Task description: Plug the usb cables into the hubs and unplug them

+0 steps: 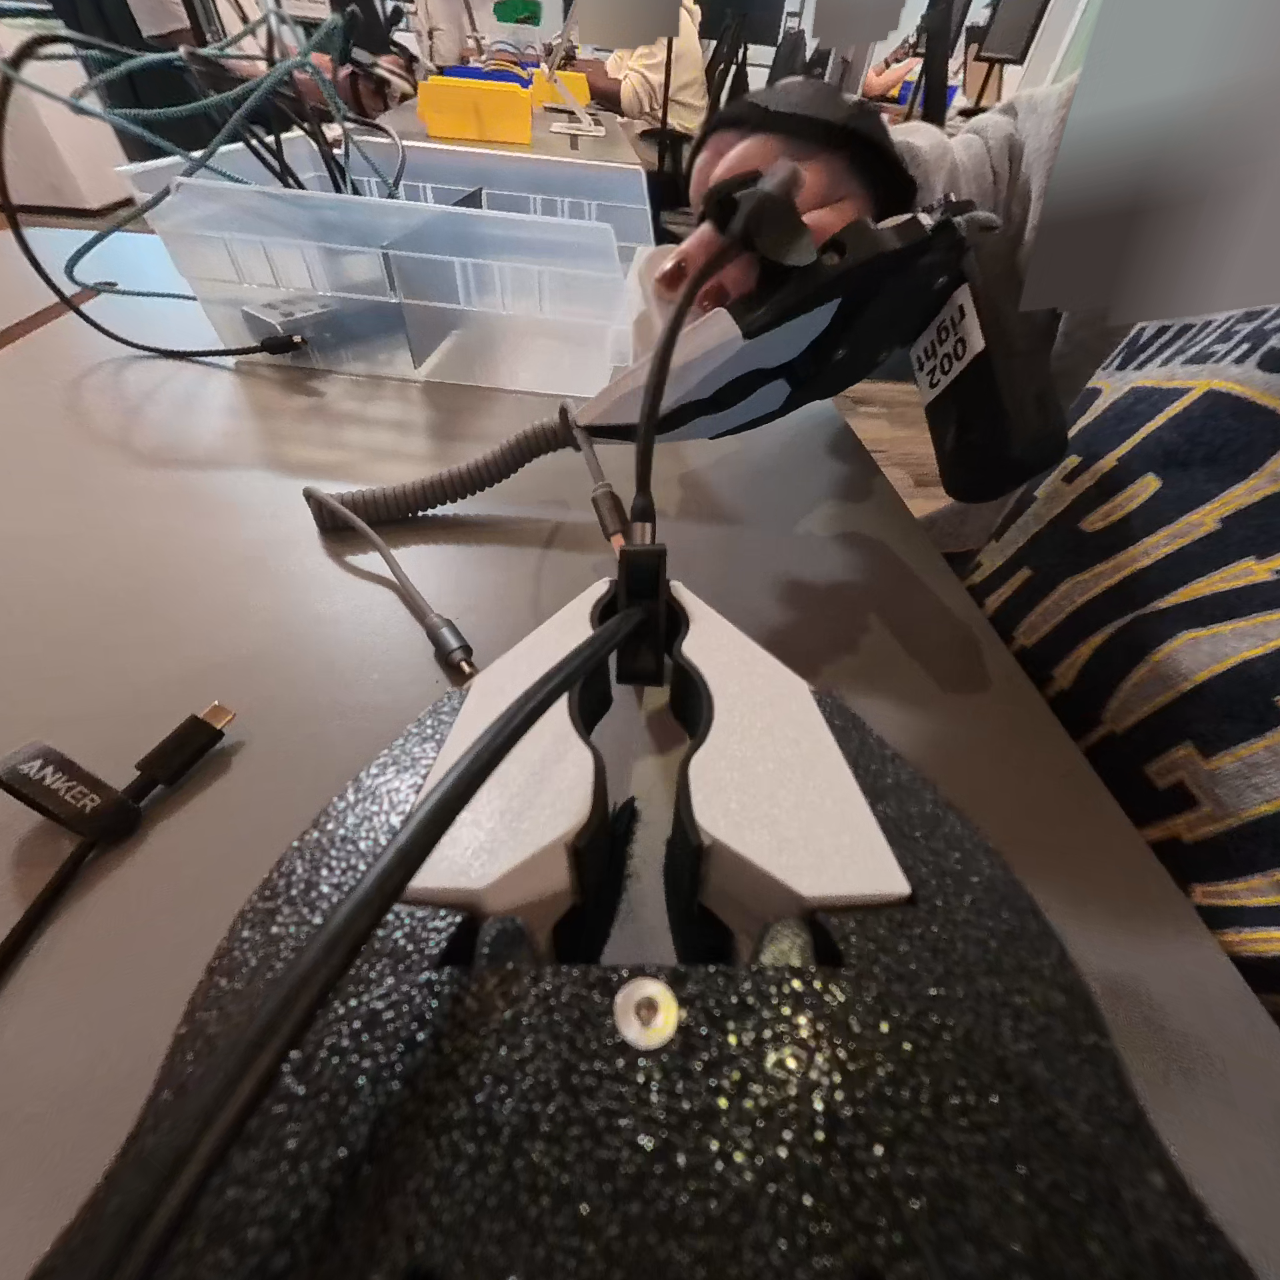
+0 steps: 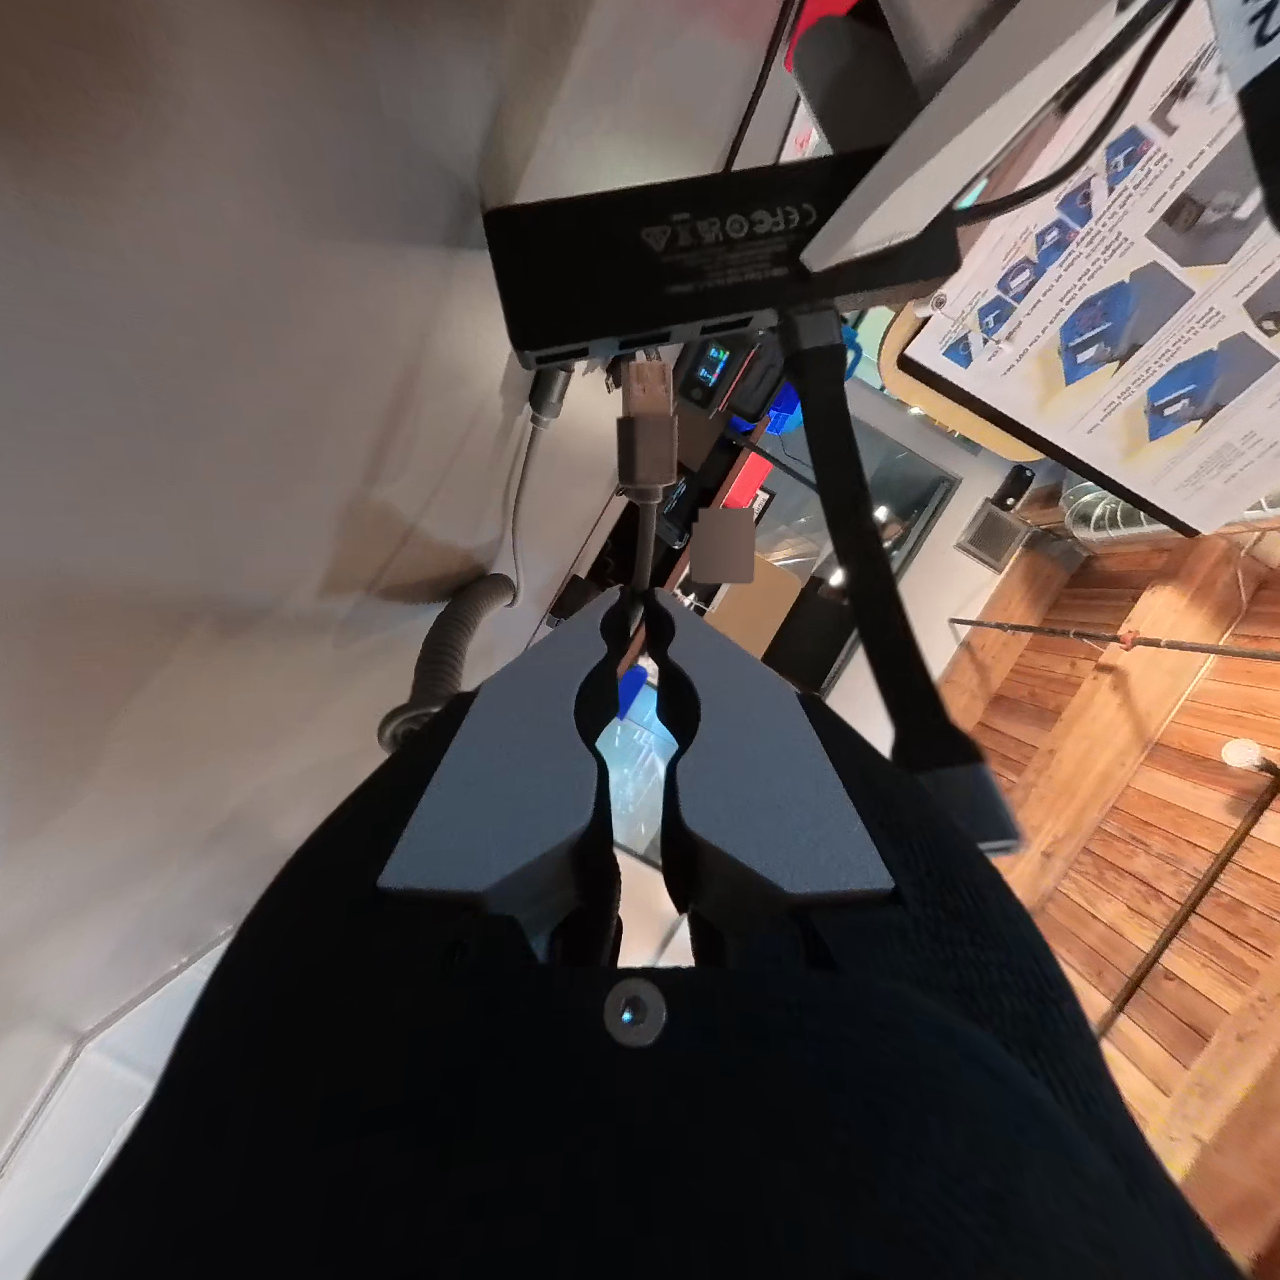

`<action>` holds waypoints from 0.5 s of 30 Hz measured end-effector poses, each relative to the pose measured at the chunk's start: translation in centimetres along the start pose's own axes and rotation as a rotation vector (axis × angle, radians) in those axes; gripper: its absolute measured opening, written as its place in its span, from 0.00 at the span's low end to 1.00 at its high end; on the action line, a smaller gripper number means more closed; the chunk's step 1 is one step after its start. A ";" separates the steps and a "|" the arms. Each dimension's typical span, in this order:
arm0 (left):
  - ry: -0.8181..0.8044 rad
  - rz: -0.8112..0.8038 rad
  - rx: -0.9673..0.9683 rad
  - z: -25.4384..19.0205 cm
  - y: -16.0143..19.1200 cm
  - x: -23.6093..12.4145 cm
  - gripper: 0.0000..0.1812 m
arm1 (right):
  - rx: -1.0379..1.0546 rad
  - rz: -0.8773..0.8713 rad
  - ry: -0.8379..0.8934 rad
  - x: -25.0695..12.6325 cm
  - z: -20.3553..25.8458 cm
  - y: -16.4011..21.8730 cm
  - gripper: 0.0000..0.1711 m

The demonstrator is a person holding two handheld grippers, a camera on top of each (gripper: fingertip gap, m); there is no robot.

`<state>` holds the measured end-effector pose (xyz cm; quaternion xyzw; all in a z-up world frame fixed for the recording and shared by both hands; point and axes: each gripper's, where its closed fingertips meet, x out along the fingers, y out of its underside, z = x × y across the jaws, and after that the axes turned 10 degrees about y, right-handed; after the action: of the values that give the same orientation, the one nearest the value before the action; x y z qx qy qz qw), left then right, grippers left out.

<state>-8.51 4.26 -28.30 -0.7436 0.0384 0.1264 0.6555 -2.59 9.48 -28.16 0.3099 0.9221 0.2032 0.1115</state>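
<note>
In the left wrist view my left gripper (image 1: 641,609) is shut on a small black USB hub (image 1: 641,589), seen end-on above the dark table (image 1: 208,554). The hub's own black cable (image 1: 415,831) runs back over the left finger. In the right wrist view my right gripper (image 2: 641,602) is shut on a grey braided USB cable (image 2: 644,533) just behind its plug (image 2: 647,443). The plug's metal tip is at the mouth of a middle port of the hub (image 2: 665,256), and most of its shell shows outside. A grey plug (image 2: 550,388) and a flat black cable (image 2: 852,519) sit in other ports.
A clear plastic box (image 1: 388,277) with cables stands at the back of the table. A coiled grey cable (image 1: 443,485) and its loose plug (image 1: 454,644) lie in the middle. A black cable with a strap (image 1: 180,741) lies at the left. The table edge and a person's sweater (image 1: 1143,623) are at the right. Some 9 cm of space lies between my two pairs of fingers.
</note>
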 end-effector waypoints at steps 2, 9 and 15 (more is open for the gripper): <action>0.000 0.003 0.015 -0.1 0.0 0.1 0.05 | 0.000 0.004 0.000 -0.1 0.0 0.0 0.01; -0.006 -0.013 -0.078 0.4 0.0 0.0 0.05 | -0.046 0.008 0.000 0.0 0.2 -0.3 0.01; -0.021 -0.035 -0.172 1.0 0.1 -0.1 0.05 | -0.083 0.026 0.000 0.4 0.0 0.0 0.01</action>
<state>-8.74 5.23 -28.44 -0.7963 0.0074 0.1253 0.5917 -2.91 9.70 -28.16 0.3170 0.9087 0.2426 0.1218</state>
